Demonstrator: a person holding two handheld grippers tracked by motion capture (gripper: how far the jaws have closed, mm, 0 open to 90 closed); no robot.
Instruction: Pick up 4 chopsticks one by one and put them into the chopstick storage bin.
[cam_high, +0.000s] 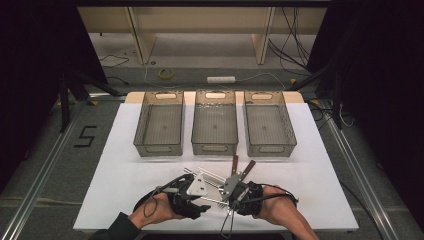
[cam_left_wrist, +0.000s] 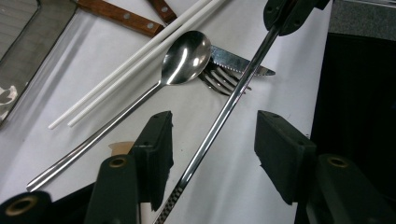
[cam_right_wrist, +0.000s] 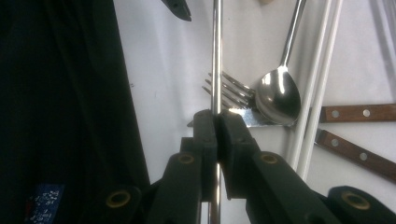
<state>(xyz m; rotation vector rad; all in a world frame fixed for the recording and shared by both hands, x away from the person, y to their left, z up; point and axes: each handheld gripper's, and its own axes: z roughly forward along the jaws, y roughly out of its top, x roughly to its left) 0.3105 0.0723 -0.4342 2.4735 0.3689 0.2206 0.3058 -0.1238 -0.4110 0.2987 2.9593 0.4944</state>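
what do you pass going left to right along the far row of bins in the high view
left bin → middle bin → right bin, all three standing side by side on the white table

Three translucent grey plastic bins (cam_high: 159, 131) are standing side by side across the far half of the white table top (cam_high: 320, 165), narrow gaps running between them. Bare white surface is lying open to both sides and between bins and cutlery. A cluster is crowding the near centre: wooden-handled knives (cam_left_wrist: 122, 17), white chopsticks (cam_left_wrist: 135, 60), polished steel spoon (cam_left_wrist: 186, 57), steel fork (cam_left_wrist: 219, 79), and a slim steel rod (cam_left_wrist: 219, 116) crossing above them.
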